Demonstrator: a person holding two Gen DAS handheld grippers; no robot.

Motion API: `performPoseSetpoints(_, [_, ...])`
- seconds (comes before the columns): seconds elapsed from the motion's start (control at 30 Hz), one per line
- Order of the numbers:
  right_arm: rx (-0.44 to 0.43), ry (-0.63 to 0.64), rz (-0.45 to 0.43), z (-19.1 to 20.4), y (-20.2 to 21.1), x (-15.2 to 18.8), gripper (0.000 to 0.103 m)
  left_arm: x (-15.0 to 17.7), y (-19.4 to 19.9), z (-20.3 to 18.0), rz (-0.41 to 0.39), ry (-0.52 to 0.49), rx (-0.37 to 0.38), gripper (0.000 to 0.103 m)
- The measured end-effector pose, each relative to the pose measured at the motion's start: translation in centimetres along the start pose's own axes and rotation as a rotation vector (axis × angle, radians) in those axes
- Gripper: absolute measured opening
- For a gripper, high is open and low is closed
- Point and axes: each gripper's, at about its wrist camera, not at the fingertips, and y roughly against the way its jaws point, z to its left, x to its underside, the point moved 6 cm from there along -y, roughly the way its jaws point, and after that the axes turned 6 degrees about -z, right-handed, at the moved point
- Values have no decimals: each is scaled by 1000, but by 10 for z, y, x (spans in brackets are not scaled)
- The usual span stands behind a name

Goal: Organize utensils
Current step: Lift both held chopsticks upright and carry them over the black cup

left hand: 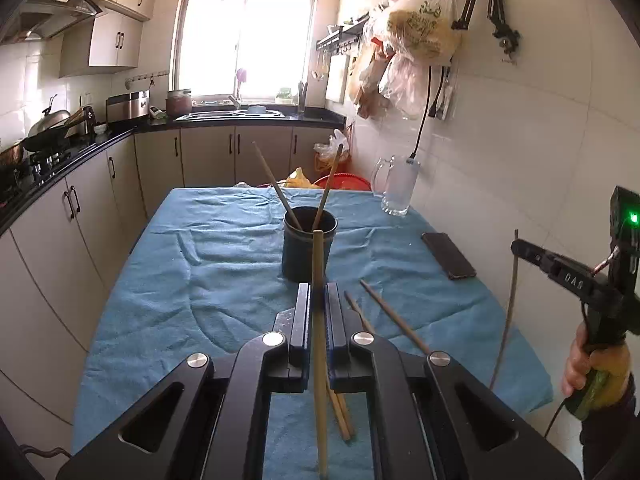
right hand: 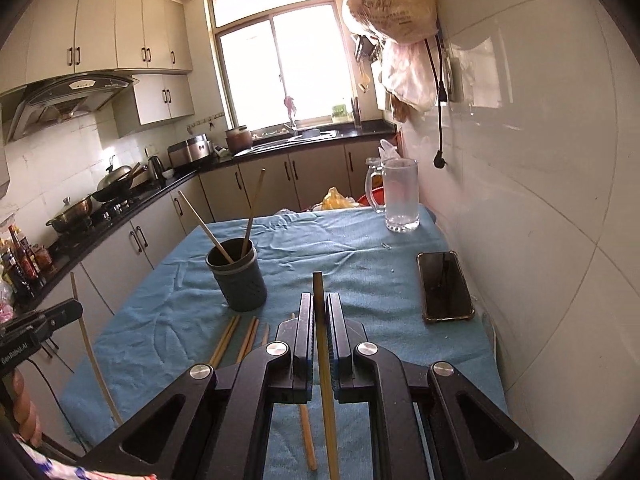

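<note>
Left hand-held gripper clamped on pale bamboo chopstick, frame centre; right hand-held gripper clamped on thin yellow chopstick. Dark cylindrical plastic holder just above, two sticks inside. Step judged: transport. Next: tip over rim, release.

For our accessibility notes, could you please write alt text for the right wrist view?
The right tool is shut on a chopstick above a blue-clothed table. Ahead to the left, a dark holder contains two chopsticks, with more loose ones lying before it. A phone and glass mug sit to the right.
</note>
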Motion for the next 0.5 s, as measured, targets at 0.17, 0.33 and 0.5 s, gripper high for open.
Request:
performPoseSetpoints(0.17, [0,24,-16,2,9,-3,6,-5,8,0,-16,17,12,5])
performPoseSetpoints(0.33, [-9,36,-16,4,11,-8,6,-11,9,4,-15,50,25,5])
performPoseSetpoints(0.5, [-16,46,-21,8,9,-12,6,-20,11,6,-34,43,19,5])
